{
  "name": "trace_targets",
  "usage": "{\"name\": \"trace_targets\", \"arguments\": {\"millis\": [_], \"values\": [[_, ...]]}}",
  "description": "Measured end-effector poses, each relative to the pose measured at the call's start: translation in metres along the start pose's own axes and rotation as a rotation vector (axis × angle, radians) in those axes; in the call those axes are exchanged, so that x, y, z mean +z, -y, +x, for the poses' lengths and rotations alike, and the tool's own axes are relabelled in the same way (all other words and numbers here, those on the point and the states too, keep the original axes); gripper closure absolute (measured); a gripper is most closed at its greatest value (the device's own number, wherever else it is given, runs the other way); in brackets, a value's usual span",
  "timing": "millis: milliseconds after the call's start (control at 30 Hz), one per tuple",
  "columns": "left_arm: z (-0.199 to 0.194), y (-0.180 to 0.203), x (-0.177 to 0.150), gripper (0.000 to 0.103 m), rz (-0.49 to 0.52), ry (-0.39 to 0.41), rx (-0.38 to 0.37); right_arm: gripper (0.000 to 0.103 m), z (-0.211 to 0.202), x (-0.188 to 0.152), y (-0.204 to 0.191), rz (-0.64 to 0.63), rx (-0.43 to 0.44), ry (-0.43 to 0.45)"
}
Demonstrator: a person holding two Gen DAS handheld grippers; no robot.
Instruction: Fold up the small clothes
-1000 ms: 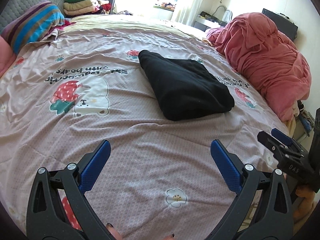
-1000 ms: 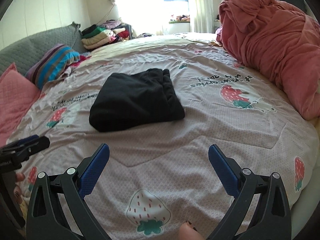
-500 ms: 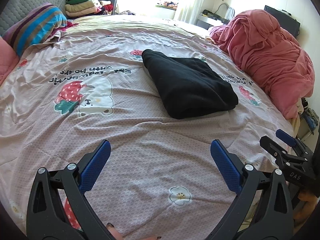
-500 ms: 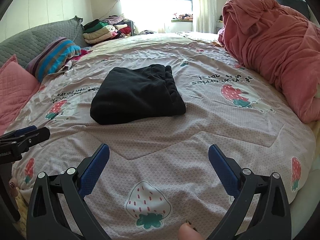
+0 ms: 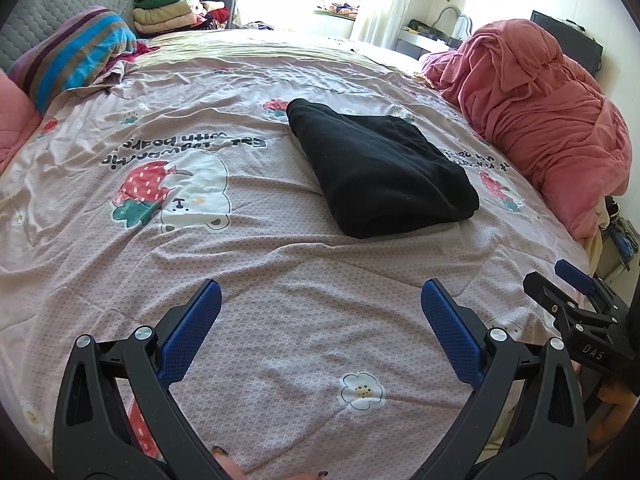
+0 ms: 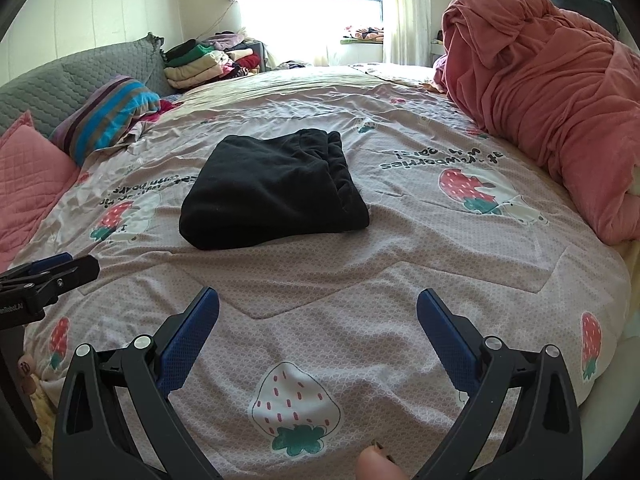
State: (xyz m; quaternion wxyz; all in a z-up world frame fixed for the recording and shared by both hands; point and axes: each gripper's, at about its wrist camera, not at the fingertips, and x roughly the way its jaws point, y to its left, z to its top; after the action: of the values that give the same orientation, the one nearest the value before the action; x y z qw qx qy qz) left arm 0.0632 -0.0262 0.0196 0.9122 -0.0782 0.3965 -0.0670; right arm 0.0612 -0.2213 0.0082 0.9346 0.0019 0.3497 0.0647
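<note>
A black garment (image 5: 380,168) lies folded into a thick rectangle on the pink strawberry-print bedspread (image 5: 240,264); it also shows in the right wrist view as the black garment (image 6: 272,188), its gathered waistband toward the right. My left gripper (image 5: 318,300) hovers open over bare bedspread, well short of the garment. My right gripper (image 6: 318,308) is open too, nothing between its blue pads, also short of the garment. Each gripper appears at the edge of the other's view: the right gripper (image 5: 576,296) and the left gripper (image 6: 56,270).
A heaped red-pink duvet (image 5: 532,120) fills the bed's right side. A striped pillow (image 5: 68,60), a pink cushion (image 6: 28,184) and a grey quilted headboard cushion (image 6: 72,84) sit at the left. Stacked folded clothes (image 5: 172,8) lie at the far corner. The bed's edge runs at right.
Both grippers have drawn back slightly and lifted, so the garment sits a little farther off in both views. Both stay open. The garment has not moved.
</note>
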Motion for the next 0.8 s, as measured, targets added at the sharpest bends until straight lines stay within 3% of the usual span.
{"name": "trace_targets", "arguments": {"millis": [800], "values": [[-0.0013,-0.0028,-0.0008,0.009,-0.001,-0.003,0.012,0.004,0.0012,-0.0033,-0.0022,0.0,-0.013,-0.01]]}}
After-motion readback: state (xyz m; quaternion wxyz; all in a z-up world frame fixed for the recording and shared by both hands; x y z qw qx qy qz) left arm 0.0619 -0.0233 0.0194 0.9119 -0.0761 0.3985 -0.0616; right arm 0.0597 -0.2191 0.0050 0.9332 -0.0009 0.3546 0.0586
